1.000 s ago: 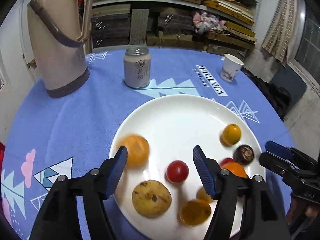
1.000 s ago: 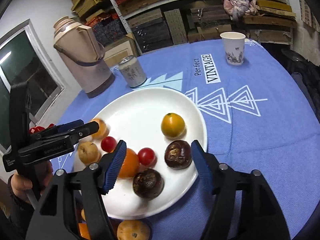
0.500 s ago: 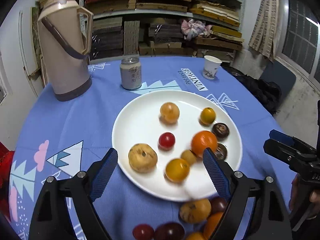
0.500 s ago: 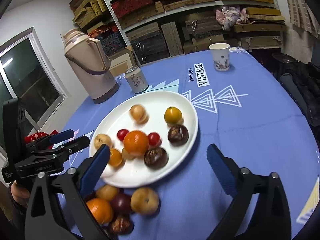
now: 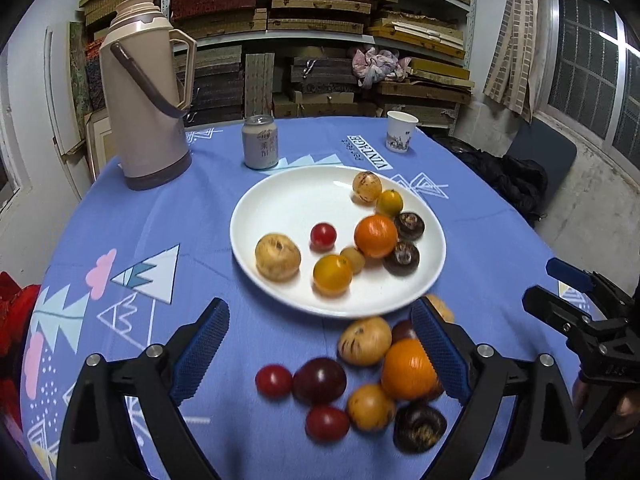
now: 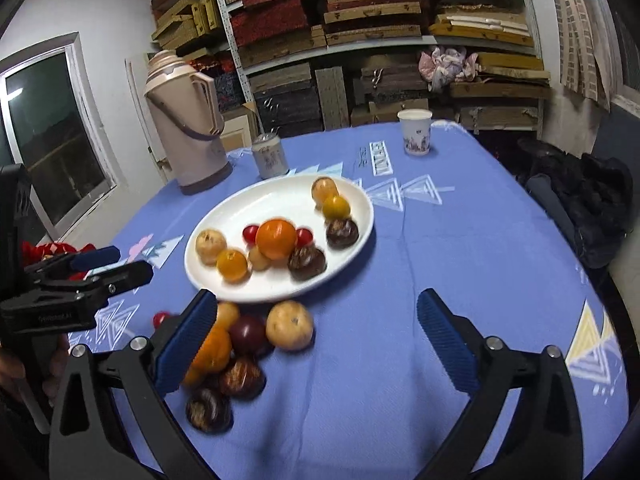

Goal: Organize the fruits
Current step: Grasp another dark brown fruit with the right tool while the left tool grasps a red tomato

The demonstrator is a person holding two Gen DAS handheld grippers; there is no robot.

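White plate [image 5: 280, 204] at frame centre holds nine fruits; a loose cluster of fruit [image 5: 360, 384] lies on the blue tablecloth [image 5: 160, 216] just below its rim. Both the left gripper [image 5: 320, 356] and right gripper [image 6: 316, 340] have just spread wide and backed away, jaws empty, so the drop is done and the cluster waits next

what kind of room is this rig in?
Likely a storeroom doubling as a dining corner: shelves stacked with flat boxes, a round table in a blue printed cloth, and a thermos by the fruit plate.
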